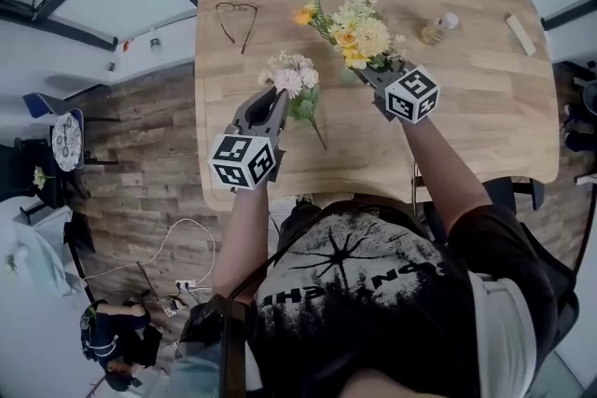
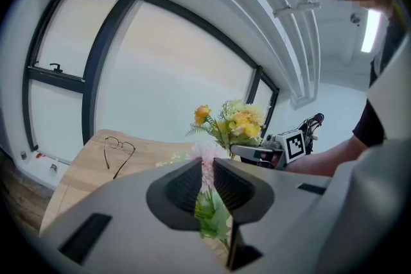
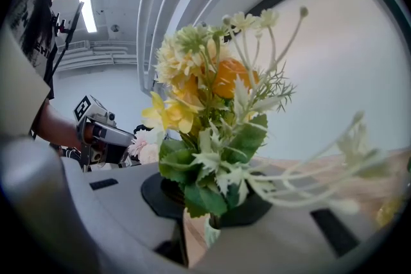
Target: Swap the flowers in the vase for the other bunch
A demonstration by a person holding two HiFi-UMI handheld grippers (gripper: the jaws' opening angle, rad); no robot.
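My left gripper (image 1: 277, 94) is shut on the stems of a pink and white flower bunch (image 1: 291, 77), held above the wooden table (image 1: 485, 116). In the left gripper view the pink bunch (image 2: 207, 157) passes between the closed jaws of that gripper (image 2: 207, 170). My right gripper (image 1: 369, 70) is shut on the stems of a yellow and orange bunch (image 1: 354, 31). Up close, this bunch (image 3: 212, 106) fills the right gripper view above that gripper (image 3: 207, 205). A small glass vessel (image 1: 438, 29) stands to the right of the yellow bunch. The two grippers sit side by side, apart.
A pair of glasses (image 1: 237, 20) lies at the table's far left. A pale wooden block (image 1: 520, 34) lies at the far right. Windows with dark frames (image 2: 96, 74) stand behind the table. A power strip with cable (image 1: 184, 284) lies on the floor to the left.
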